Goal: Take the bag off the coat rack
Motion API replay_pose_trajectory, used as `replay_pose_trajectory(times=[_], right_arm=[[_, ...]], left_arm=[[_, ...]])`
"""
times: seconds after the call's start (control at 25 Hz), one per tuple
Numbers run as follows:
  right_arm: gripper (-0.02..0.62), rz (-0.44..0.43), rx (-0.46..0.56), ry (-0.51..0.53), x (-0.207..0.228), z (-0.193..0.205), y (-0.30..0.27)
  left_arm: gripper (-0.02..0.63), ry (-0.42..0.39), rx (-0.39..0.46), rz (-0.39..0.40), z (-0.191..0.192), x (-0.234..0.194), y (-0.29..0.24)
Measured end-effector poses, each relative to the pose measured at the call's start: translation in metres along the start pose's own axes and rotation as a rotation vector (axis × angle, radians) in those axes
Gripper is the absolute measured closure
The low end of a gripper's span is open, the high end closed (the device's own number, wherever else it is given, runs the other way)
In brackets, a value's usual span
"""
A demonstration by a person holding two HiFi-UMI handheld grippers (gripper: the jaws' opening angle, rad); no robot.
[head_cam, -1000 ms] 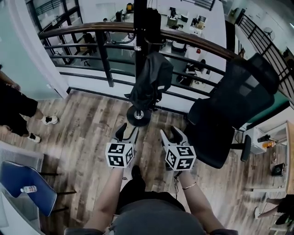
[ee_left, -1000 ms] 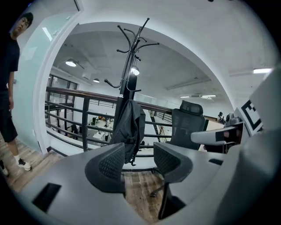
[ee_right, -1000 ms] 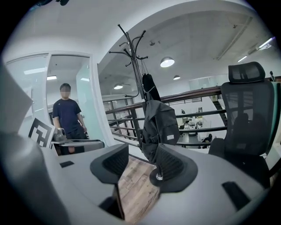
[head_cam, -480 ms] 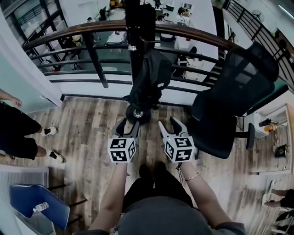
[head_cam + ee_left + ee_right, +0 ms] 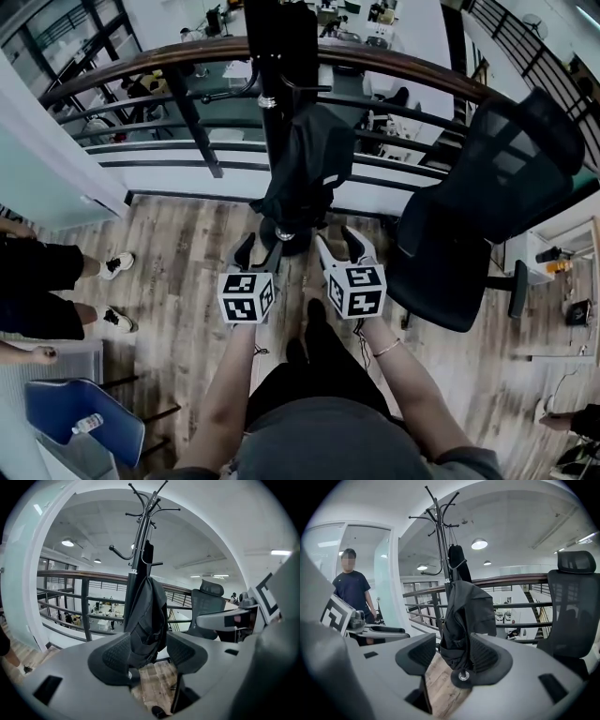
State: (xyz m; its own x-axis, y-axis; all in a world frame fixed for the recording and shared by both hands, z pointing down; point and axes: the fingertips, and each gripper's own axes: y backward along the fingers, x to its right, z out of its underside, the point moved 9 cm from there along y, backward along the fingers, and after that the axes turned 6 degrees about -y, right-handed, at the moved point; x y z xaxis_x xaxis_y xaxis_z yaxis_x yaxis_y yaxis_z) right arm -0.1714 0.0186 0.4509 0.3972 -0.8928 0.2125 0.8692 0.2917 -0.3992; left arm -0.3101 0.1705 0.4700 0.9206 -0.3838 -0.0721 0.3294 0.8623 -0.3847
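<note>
A black bag (image 5: 306, 165) hangs by its strap from a black coat rack (image 5: 271, 89) that stands against the balcony railing. In the left gripper view the bag (image 5: 148, 616) hangs down the pole (image 5: 140, 550), and the right gripper view shows the bag (image 5: 465, 613) from its side. My left gripper (image 5: 260, 251) and right gripper (image 5: 339, 246) are held side by side just short of the rack's round base (image 5: 281, 238), below the bag. Both pairs of jaws are opening with nothing between them. The bag shows beyond the left gripper (image 5: 149, 651) and the right gripper (image 5: 449, 657).
A black mesh office chair (image 5: 478, 202) stands close on the right. The railing (image 5: 141, 70) runs behind the rack. A person's legs (image 5: 56, 291) are at the left, and a person (image 5: 352, 588) stands left of the rack. A blue chair (image 5: 84, 427) holds a small bottle.
Both grippers have moved forward toward the rack's base, and their jaws have spread a little wider. The person at the left has shifted position.
</note>
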Motion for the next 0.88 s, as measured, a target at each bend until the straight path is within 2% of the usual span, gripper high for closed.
replay_pose_trajectory(times=[0.6,0.88], right_arm=[[0.344,-0.064,-0.098,0.079,0.028,-0.02,-0.103],[0.321,-0.083,-0.101,0.141,0.027,-0.026,-0.134]], left_arm=[[0.347,-0.035,-0.104,-0.02,-0.013,-0.026,-0.088],[0.336,-0.084,-0.127,0.012,-0.015,-0.032,-0.121]])
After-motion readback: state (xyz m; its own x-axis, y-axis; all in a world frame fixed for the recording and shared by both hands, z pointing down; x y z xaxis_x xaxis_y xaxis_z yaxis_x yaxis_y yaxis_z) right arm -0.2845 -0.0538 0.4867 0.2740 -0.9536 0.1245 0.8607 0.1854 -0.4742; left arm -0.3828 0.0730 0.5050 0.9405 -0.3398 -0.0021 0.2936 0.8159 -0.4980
